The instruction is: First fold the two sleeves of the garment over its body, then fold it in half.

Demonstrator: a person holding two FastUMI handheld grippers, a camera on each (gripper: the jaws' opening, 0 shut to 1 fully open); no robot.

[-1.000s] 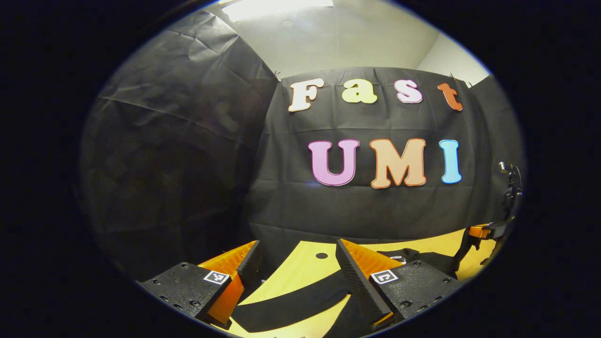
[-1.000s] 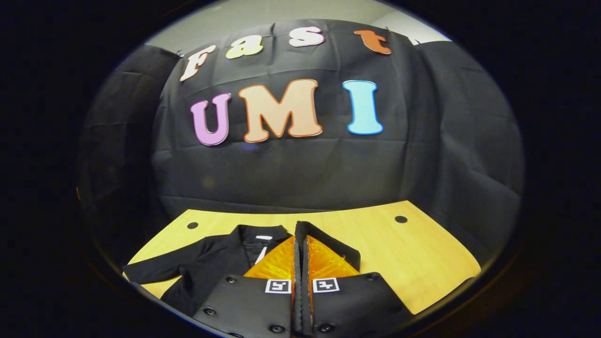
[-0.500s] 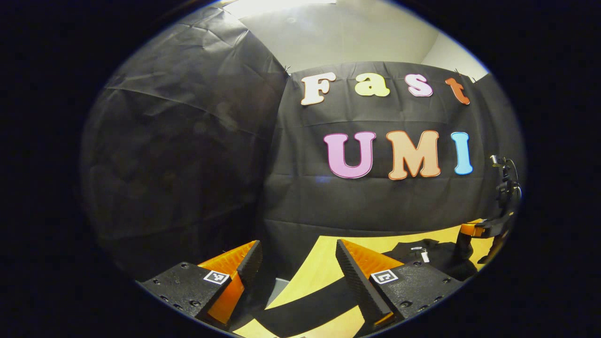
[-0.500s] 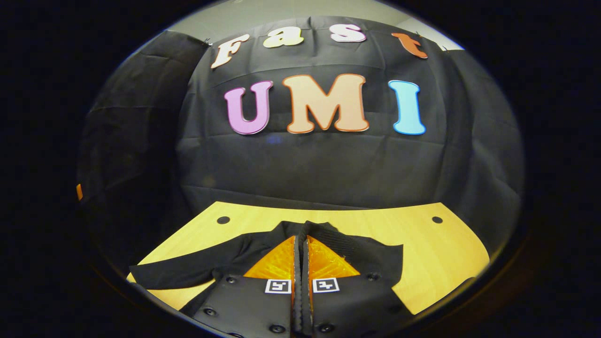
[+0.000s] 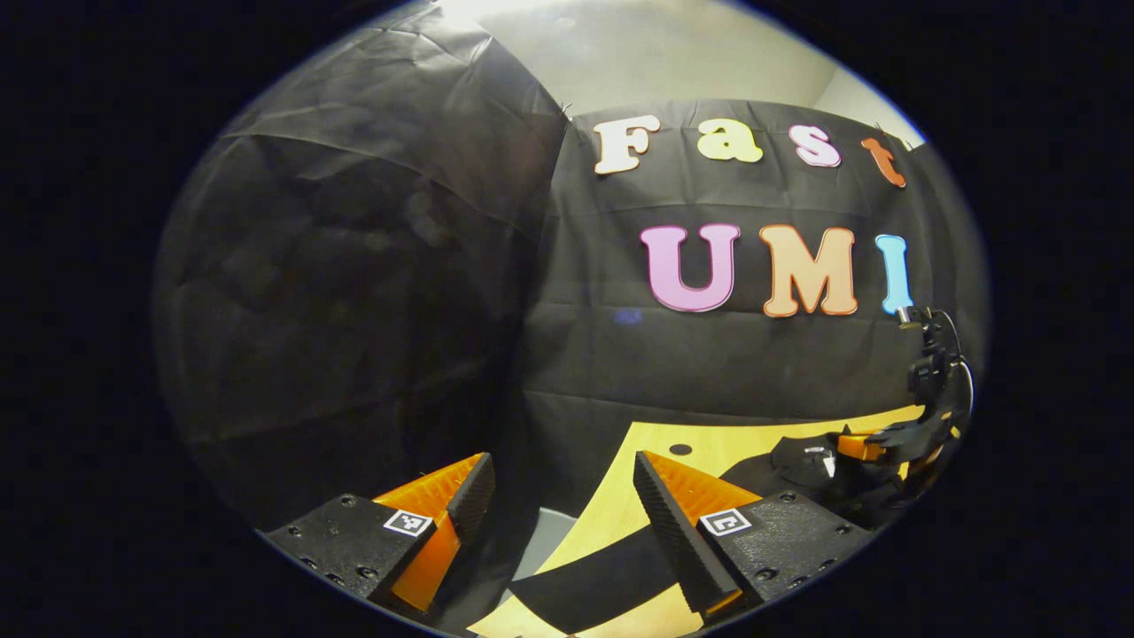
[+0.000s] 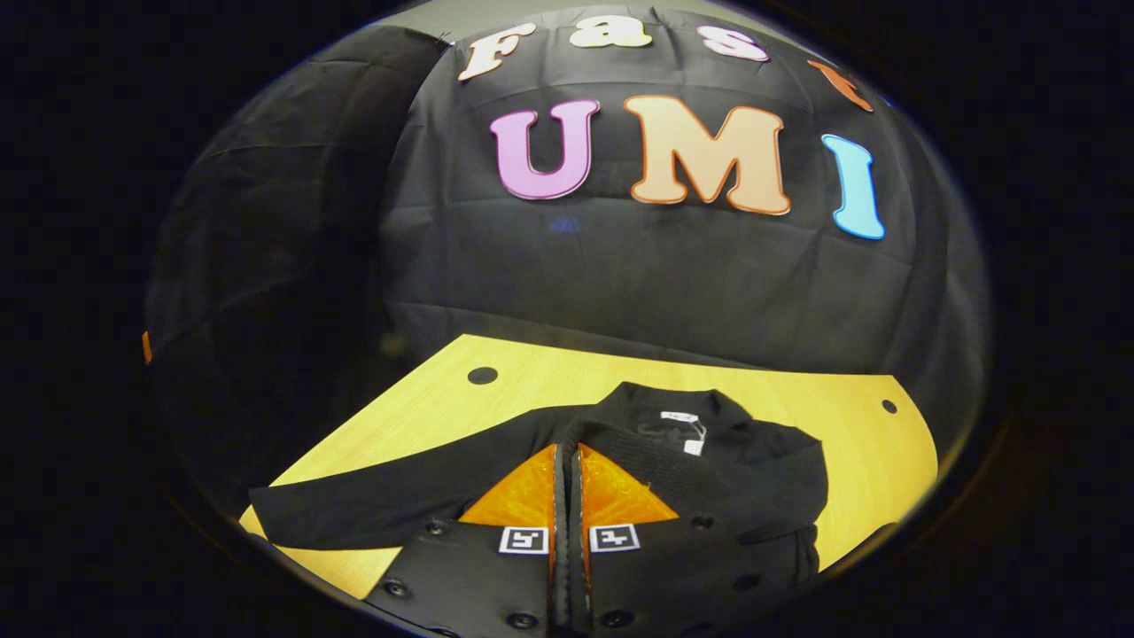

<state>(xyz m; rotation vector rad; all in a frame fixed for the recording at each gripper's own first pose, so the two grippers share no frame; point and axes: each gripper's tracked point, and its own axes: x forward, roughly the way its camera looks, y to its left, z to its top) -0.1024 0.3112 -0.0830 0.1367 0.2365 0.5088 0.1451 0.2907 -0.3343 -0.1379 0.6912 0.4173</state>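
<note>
- In the right gripper view we see the right hand-held gripper point(image 6: 568, 452) clenched, its fingers pressed together on a fold of the black garment point(image 6: 744, 465).
- The garment lies on the yellow surface point(image 6: 425, 408) directly ahead of this gripper; one sleeve point(image 6: 372, 505) stretches away to its left.
- In the left gripper view the left hand-held gripper point(image 5: 563, 492) stands released, jaws wide apart, with that sleeve point(image 5: 594, 580) crossing the surface below them.
</note>
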